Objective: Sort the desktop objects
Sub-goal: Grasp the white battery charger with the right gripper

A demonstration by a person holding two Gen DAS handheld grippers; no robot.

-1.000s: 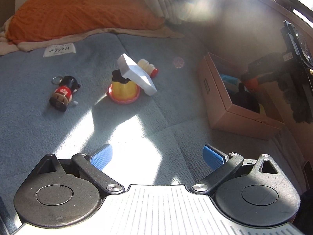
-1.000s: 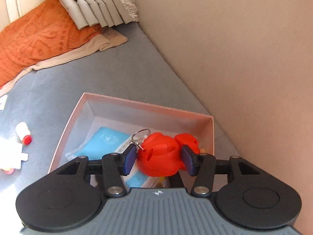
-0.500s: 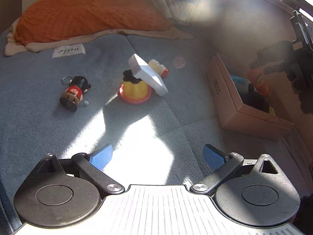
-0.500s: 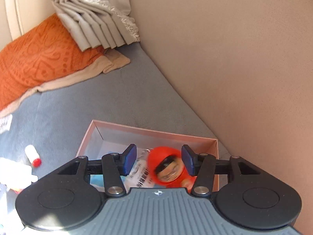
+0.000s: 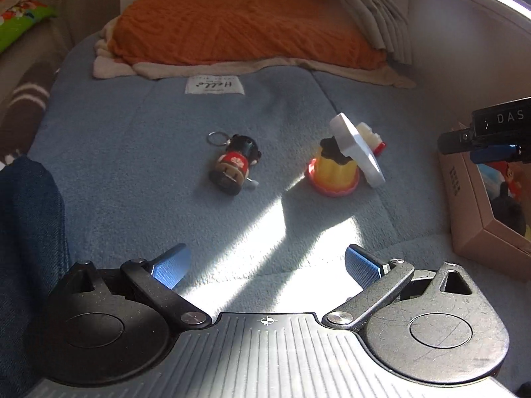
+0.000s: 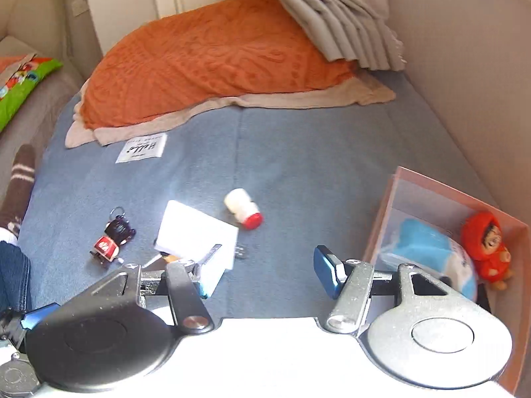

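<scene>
My left gripper is open and empty, low over the grey-blue blanket. Ahead of it lie a doll keychain, a yellow pudding toy with a white card leaning on it, and a small white bottle with a red cap. My right gripper is open and empty, left of the pink cardboard box. The red hooded doll lies inside the box beside a blue and white pack. The doll keychain, card and bottle show in the right wrist view.
An orange blanket is heaped at the back with grey curtain folds at its right. A beige wall runs along the right. A white label is sewn on the blanket. A person's leg in jeans is at the left.
My right gripper opened and let the red hooded doll drop into the box, then swung left away from it. My left gripper turned left toward the doll keychain.
</scene>
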